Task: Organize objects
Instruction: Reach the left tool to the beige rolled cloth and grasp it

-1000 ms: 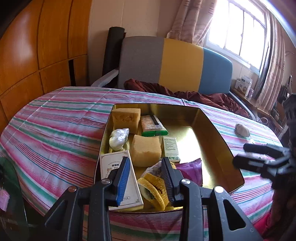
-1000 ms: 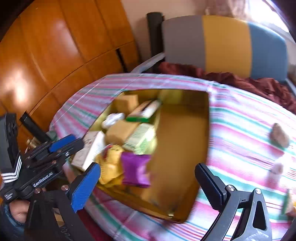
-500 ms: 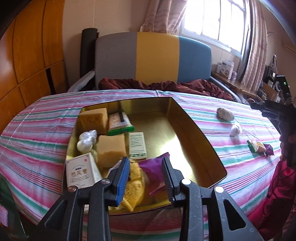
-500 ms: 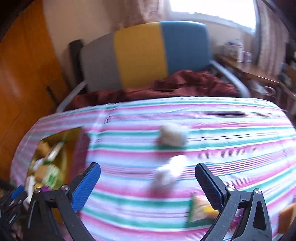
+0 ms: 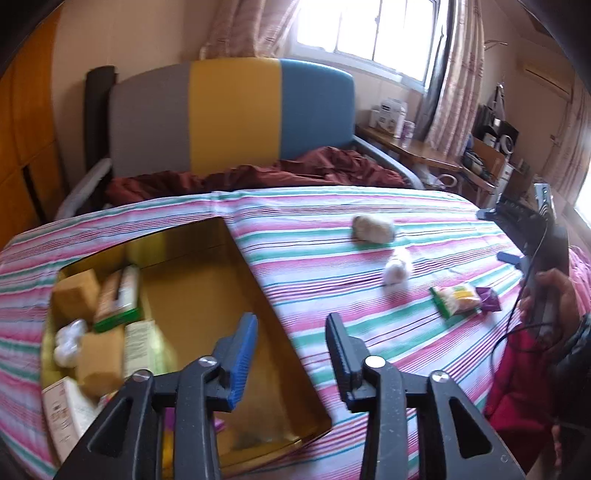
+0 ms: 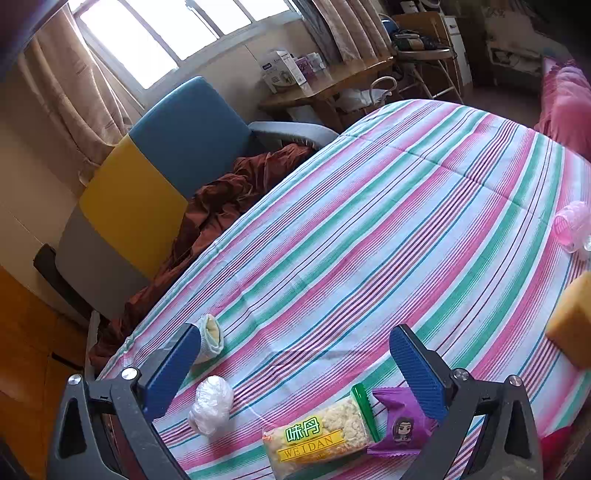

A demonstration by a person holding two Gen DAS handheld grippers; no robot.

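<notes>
Our right gripper [image 6: 295, 365] hangs wide open over the rice-cracker packet [image 6: 319, 434]; we should straddle its narrow width. Our left gripper [image 5: 291, 347], jaws just opening and empty, hovers at the gold box [image 5: 284, 334]

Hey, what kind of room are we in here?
Probably a lived-in room at home: a striped tablecloth on the table, an armchair with a red blanket, and a curtained window.
</notes>
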